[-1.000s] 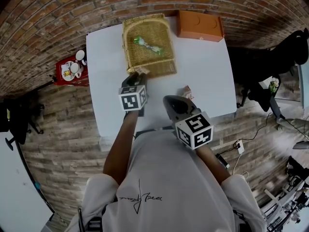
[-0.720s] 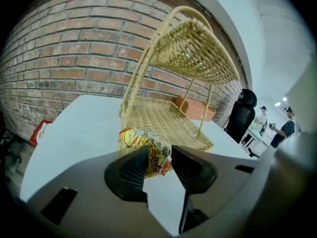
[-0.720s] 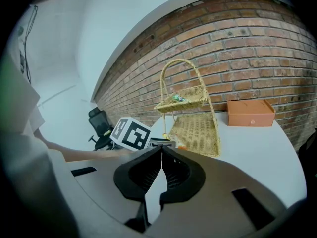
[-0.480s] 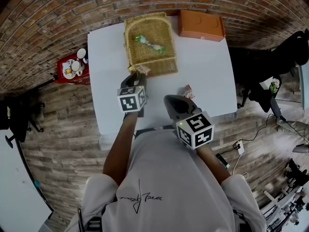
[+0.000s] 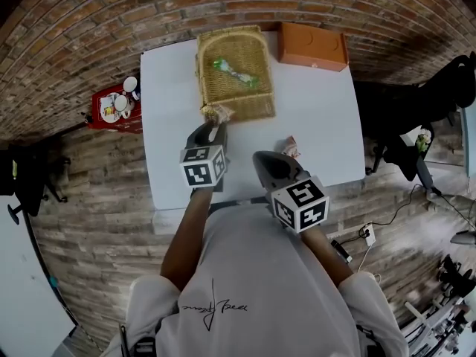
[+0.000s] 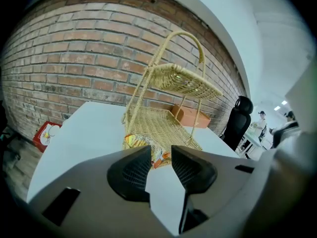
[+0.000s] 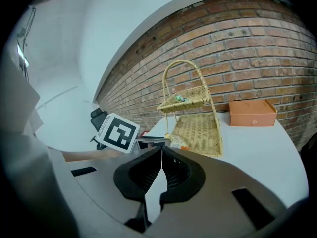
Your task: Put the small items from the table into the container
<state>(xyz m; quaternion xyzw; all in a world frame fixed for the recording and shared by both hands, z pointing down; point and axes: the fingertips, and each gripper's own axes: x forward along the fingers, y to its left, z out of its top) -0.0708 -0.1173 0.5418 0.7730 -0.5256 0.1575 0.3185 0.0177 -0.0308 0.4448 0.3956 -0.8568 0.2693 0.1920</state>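
Note:
A two-tier wicker basket (image 5: 253, 99) stands at the far middle of the white table (image 5: 320, 117). A green wrapped sweet (image 5: 232, 69) lies on its upper shelf. My left gripper (image 5: 212, 127) is shut on a crinkled orange-and-yellow snack packet (image 5: 217, 113), held just off the table at the basket's near left corner. In the left gripper view the packet (image 6: 134, 142) sits between the jaw tips of the left gripper (image 6: 159, 150), in front of the lower shelf (image 6: 158, 123). My right gripper (image 5: 260, 156) hovers shut and empty; the right gripper view shows this right gripper (image 7: 161, 150) with its pads pressed together. A small wrapped item (image 5: 290, 146) lies just right of it.
An orange box (image 5: 312, 47) sits at the table's far right corner, by the brick wall. A red tray with cups (image 5: 115, 106) rests on the floor left of the table. Office chairs and cables crowd the right side of the room.
My left gripper has risen a little with the snack packet, nearer the basket's front corner. The right gripper has stayed where it was.

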